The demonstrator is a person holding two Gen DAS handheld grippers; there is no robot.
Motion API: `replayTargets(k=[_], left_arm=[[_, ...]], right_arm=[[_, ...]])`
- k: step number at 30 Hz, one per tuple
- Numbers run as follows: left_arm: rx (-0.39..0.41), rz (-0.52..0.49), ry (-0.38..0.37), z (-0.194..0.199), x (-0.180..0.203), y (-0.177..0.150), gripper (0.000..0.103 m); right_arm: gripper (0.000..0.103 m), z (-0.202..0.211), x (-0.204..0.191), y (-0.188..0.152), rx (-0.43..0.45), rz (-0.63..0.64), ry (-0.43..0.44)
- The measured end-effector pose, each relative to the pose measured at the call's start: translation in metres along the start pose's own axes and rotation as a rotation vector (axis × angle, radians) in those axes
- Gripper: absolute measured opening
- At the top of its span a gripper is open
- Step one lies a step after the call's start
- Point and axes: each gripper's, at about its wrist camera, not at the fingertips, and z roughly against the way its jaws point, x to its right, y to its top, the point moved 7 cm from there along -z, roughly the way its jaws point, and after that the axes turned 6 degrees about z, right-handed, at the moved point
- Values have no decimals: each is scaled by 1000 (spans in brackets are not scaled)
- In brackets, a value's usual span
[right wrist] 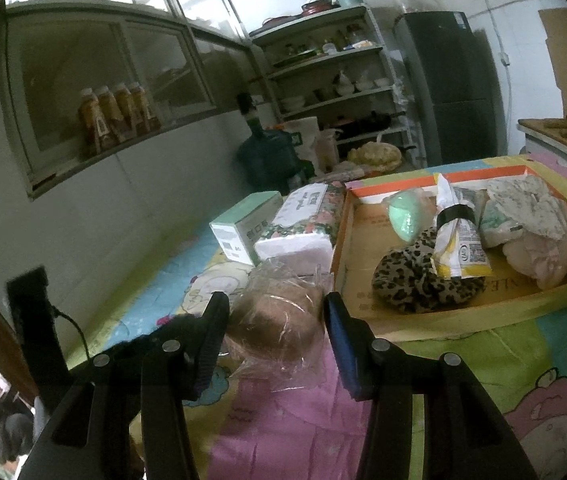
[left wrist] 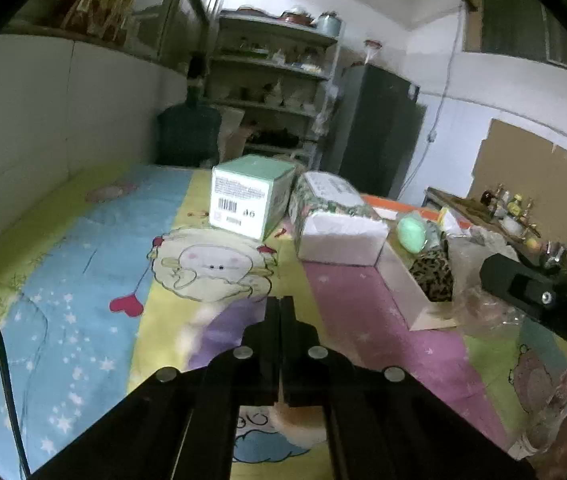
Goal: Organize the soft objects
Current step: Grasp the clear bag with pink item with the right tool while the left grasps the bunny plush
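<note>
My right gripper (right wrist: 275, 304) is shut on a brown bun in clear plastic wrap (right wrist: 283, 320), its pads pressing both sides just above the cartoon bedsheet (right wrist: 283, 420). Right of it lies an orange-rimmed cardboard tray (right wrist: 341, 240). The tray holds a leopard-print soft piece (right wrist: 415, 280), a green sponge (right wrist: 403, 216), a yellow-white packet (right wrist: 459, 240) and pale soft bundles (right wrist: 543, 252). My left gripper (left wrist: 279, 308) is shut with nothing in it, low over the sheet. It points toward a green box (left wrist: 247, 200) and a floral tissue pack (left wrist: 335, 216).
The green box (right wrist: 243, 228) and the tissue pack (right wrist: 303, 220) stand close against the tray's left wall. A white wall runs along the left of the bed. Behind are a shelf rack (right wrist: 331, 72), a dark fridge (right wrist: 451, 80) and a water jug (left wrist: 187, 132).
</note>
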Motion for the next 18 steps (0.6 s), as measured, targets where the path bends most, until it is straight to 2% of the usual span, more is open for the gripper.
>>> replayTargets(k=[2, 4, 7, 9, 11, 12, 15, 18], left_arm=[[-6, -25, 23, -6, 1, -3, 0], [-8, 19, -11, -4, -4, -1, 0], [-2, 37, -15, 0, -10, 3, 2], [-6, 53, 6, 4, -15, 5, 11], [-15, 91, -3, 11, -18, 7, 47], [-11, 105, -18, 14, -18, 7, 52], [8, 123, -29, 26, -15, 3, 54], [25, 121, 3, 34, -7, -4, 54]], right_arm=[[51, 0, 0, 0, 1, -1, 1], [51, 1, 0, 1, 6, 5, 1], [51, 0, 4, 1, 10, 0, -1], [51, -1, 5, 2, 11, -5, 4], [51, -2, 5, 2, 10, -7, 9], [51, -3, 5, 2, 10, -10, 16], [51, -4, 4, 2, 10, -8, 36], [51, -5, 4, 3, 9, -5, 59]])
